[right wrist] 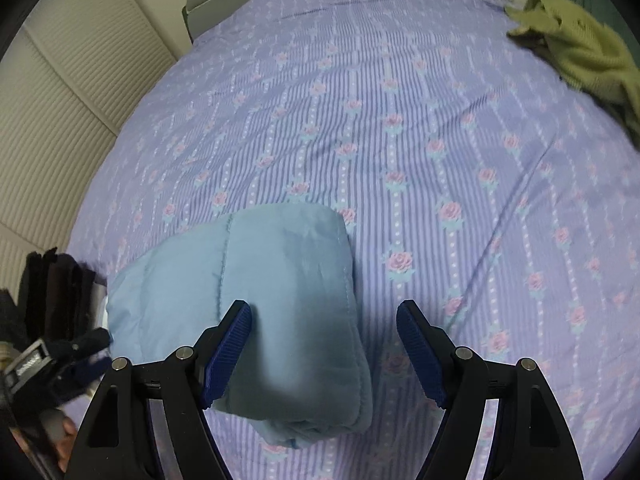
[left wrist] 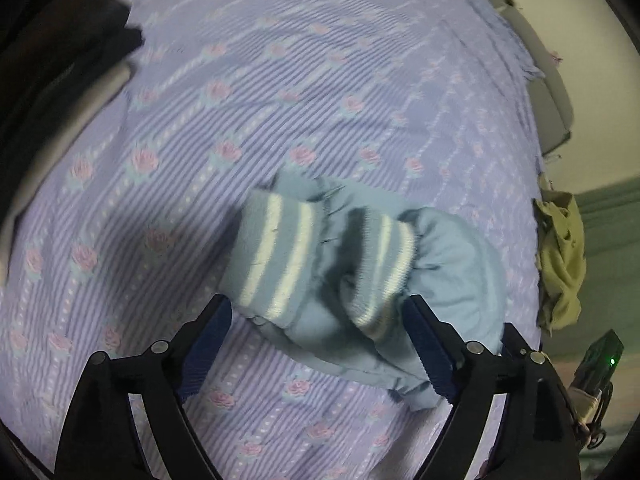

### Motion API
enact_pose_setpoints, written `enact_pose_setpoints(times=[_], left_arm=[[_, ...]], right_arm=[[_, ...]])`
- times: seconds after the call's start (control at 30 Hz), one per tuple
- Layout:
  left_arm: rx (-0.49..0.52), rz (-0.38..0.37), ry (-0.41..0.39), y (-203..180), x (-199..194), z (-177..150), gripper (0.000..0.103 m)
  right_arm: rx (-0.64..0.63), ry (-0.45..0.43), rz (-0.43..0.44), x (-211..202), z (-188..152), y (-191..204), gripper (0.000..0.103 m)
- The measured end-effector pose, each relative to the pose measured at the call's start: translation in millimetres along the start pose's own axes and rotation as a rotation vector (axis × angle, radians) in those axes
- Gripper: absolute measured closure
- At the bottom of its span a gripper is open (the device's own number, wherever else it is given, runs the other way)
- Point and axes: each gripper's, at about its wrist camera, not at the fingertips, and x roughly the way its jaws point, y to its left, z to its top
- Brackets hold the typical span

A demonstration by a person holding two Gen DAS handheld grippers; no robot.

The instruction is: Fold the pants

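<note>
The light blue pants [left wrist: 340, 280] lie folded into a small bundle on the purple flowered bedspread [left wrist: 280, 100]. Two striped white-and-blue cuffs [left wrist: 276, 256] lie on top at the near end. My left gripper [left wrist: 318, 312] is open, its jaws on either side of the cuff end, not closed on the cloth. In the right wrist view the bundle [right wrist: 248, 300] shows as a smooth folded block. My right gripper [right wrist: 324, 316] is open over its right edge; the left finger [right wrist: 228, 352] lies over the cloth and the right finger [right wrist: 420, 352] over the bedspread [right wrist: 400, 120].
An olive green garment [left wrist: 560, 260] lies crumpled at the bed's right edge, also in the right wrist view [right wrist: 588, 52]. A stack of dark folded clothes [left wrist: 60, 60] sits at the left, also in the right wrist view [right wrist: 56, 284]. A wall [right wrist: 60, 100] borders the bed.
</note>
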Motion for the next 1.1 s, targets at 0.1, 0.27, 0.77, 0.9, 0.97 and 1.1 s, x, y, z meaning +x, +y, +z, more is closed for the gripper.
enact_pose_setpoints(times=[0.1, 0.27, 0.77, 0.9, 0.97, 1.1], left_arm=[[-0.024, -0.018, 0.026, 11.3, 11.4, -0.5, 0.007], [-0.049, -0.044, 0.053, 28.7, 30.2, -2.1, 0.002], [-0.023, -0.102, 0.042, 35.0, 60.7, 11.7, 0.013], [-0.020, -0.110, 0.033, 29.4, 51.2, 12.5, 0.035], [-0.002, -0.105, 0.025, 24.8, 43.9, 12.7, 0.044], [0.077, -0.058, -0.003, 7.6, 27.0, 10.8, 0.053]], right_arm=[[0.017, 0.023, 0.014, 11.4, -2.9, -1.6, 0.027], [0.013, 0.057, 0.029, 29.0, -11.1, -3.8, 0.027], [0.122, 0.120, 0.116, 80.4, -22.0, -19.8, 0.028], [0.161, 0.126, 0.142, 82.5, -22.0, -19.4, 0.041], [0.142, 0.120, 0.131, 77.6, -21.8, -14.4, 0.048], [0.051, 0.093, 0.067, 61.0, -18.4, 9.1, 0.058]])
